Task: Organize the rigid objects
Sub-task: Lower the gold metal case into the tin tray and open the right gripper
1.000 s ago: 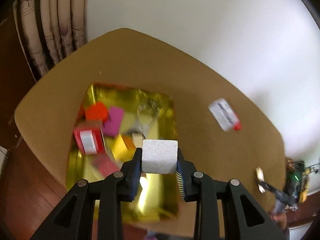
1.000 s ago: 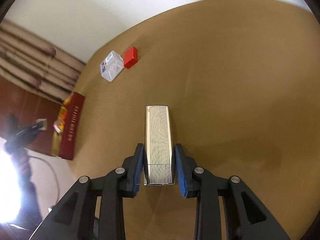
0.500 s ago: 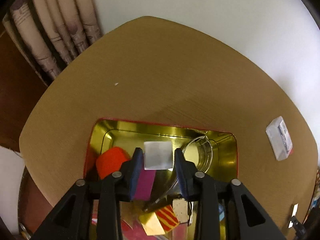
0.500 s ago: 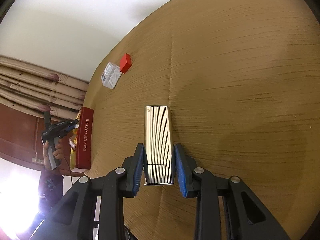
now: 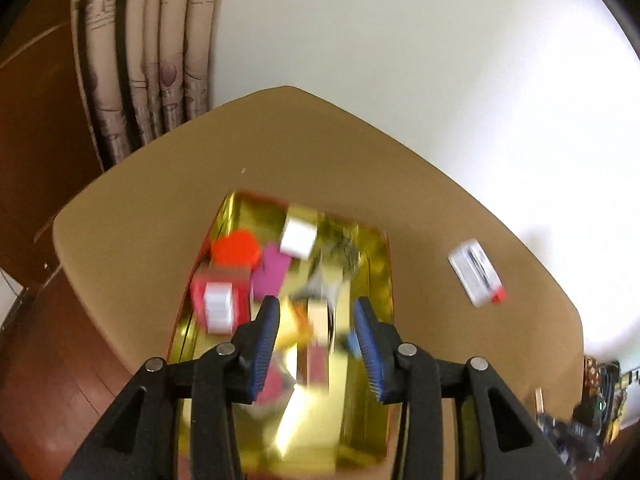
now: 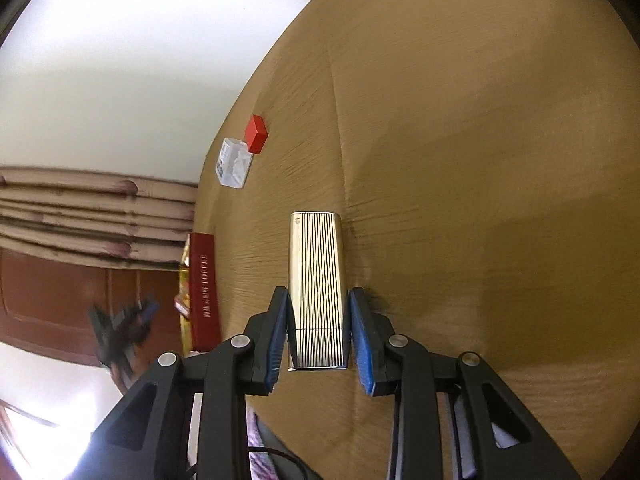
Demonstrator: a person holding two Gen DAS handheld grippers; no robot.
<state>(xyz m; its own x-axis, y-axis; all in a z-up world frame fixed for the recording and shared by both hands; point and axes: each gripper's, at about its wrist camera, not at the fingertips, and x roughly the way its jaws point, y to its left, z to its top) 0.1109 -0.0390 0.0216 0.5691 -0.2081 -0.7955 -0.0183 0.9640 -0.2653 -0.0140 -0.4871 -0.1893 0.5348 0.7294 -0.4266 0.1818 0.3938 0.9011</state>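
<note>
In the left wrist view a gold tin (image 5: 376, 300) sits on the tan table and holds a white block (image 5: 298, 237), an orange piece (image 5: 234, 248), a magenta piece (image 5: 272, 270), a red-and-white box (image 5: 218, 304) and other small items. My left gripper (image 5: 316, 332) is open and empty above the tin's near half. In the right wrist view my right gripper (image 6: 318, 328) is shut on a ribbed gold metal case (image 6: 318, 280) held over the table. The view is blurred.
A clear plastic box with a red cap (image 5: 476, 272) lies on the table right of the tin; it also shows in the right wrist view (image 6: 236, 162) beside a red cube (image 6: 256, 134). The tin's red side (image 6: 202, 292) stands at the table's left edge. Curtains (image 5: 148, 52) hang behind.
My left gripper has opened and let go of the white block, which now lies in the tin, and has pulled back. My right gripper keeps hold of the gold case while it turns.
</note>
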